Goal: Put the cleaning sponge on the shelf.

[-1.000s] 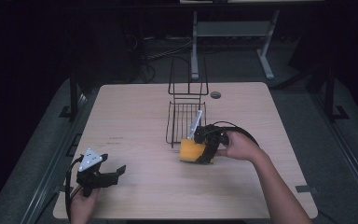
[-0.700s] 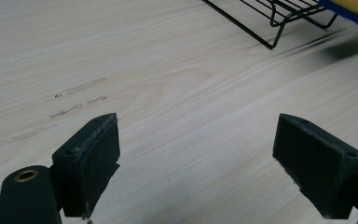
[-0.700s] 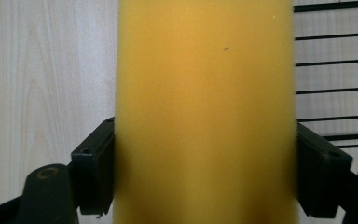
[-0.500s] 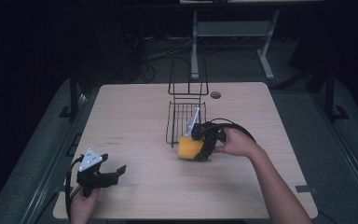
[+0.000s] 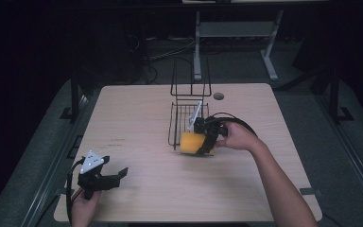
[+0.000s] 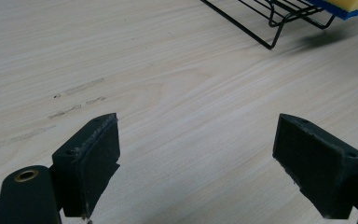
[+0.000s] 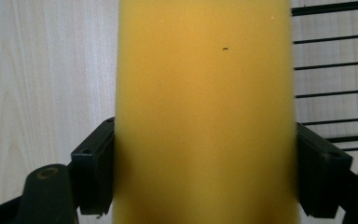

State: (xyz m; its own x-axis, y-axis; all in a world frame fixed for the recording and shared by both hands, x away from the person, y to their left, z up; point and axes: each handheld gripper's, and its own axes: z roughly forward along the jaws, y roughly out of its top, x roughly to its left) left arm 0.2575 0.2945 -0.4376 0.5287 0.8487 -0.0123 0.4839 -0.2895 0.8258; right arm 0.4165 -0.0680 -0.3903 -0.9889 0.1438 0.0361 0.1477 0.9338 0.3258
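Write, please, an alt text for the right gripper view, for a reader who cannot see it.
The right gripper grips a yellow sponge between its two black jaws, above a light wooden table. Black bars of a wire basket cross the right edge.

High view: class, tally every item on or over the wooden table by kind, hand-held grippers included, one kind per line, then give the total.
Yellow sponge: 1
Black wire basket: 1
Hand-held grippers: 2, the left gripper and the right gripper
Total: 4
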